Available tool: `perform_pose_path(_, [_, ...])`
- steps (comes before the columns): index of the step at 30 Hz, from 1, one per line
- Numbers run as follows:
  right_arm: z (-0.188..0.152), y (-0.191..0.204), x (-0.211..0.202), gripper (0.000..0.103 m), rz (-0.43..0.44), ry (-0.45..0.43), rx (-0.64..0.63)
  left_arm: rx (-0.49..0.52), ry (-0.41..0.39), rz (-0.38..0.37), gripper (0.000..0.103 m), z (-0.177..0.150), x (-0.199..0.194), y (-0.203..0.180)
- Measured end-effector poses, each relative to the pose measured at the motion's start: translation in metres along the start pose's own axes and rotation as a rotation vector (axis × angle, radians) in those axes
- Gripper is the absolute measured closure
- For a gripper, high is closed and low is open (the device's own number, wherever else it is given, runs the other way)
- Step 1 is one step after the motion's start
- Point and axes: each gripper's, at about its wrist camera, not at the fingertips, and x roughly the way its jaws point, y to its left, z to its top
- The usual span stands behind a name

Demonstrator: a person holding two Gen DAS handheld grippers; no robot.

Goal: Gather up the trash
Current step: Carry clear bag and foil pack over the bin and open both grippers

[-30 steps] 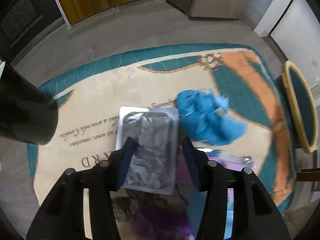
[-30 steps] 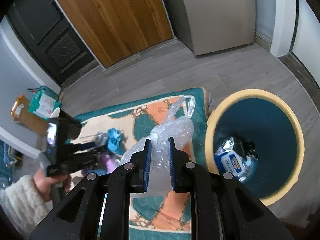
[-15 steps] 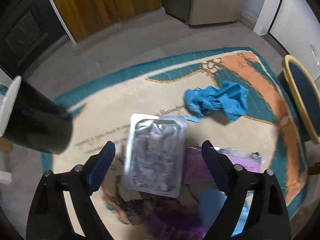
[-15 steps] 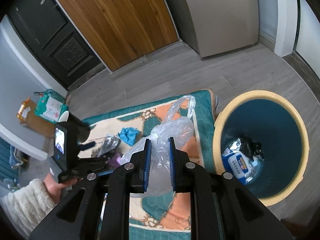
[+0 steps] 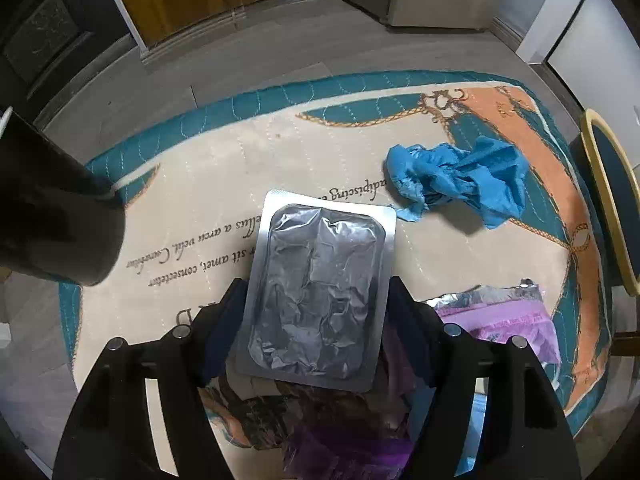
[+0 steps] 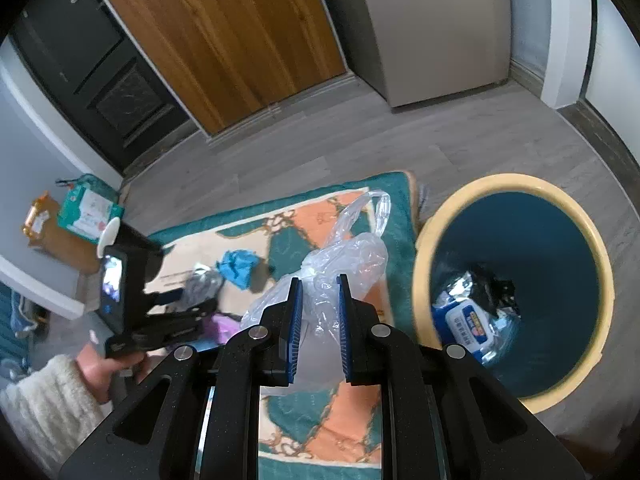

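Note:
A silver foil blister pack (image 5: 316, 296) lies on the rug between the two fingers of my left gripper (image 5: 316, 316), which touch or nearly touch its sides. A crumpled blue glove (image 5: 456, 176) lies to its right, and a purple wrapper (image 5: 504, 324) lies near the right finger. My right gripper (image 6: 318, 320) is shut on a clear plastic bag (image 6: 344, 264) and holds it above the rug, left of the blue bin (image 6: 516, 296). The bin holds a wet-wipes pack (image 6: 468, 320) and a black wrapper. The left gripper also shows in the right wrist view (image 6: 188, 308).
The patterned rug (image 5: 240, 184) lies on a grey wood floor. A black cup (image 5: 52, 208) stands at its left edge. The bin's rim (image 5: 608, 200) shows at the right. Wooden cabinet doors (image 6: 224, 40) and a grey appliance stand behind. Packages (image 6: 88, 208) sit by the left wall.
My left gripper opened wide half a second ago, and its fingers have since narrowed around the blister pack and moved lower. The right gripper carried the plastic bag slightly toward the bin.

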Motion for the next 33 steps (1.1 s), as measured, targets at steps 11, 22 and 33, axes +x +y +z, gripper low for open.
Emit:
perform_pose_path(11, [0.01, -0.034, -0.031, 0.085, -0.004, -0.082, 0.112, 0.033, -0.222, -0.056, 0.033, 0.007, -0.095, -0.04])
perform_pose_path(22, [0.009, -0.144, -0.07, 0.085, -0.186, -0.15, 0.235, 0.293, -0.287, -0.284, 0.033, 0.03, -0.147, -0.199])
perform_pose_path(33, [-0.007, -0.196, -0.036, 0.078, -0.227, -0.039, 0.363, 0.477, -0.205, -0.315, 0.032, 0.044, -0.105, -0.308])
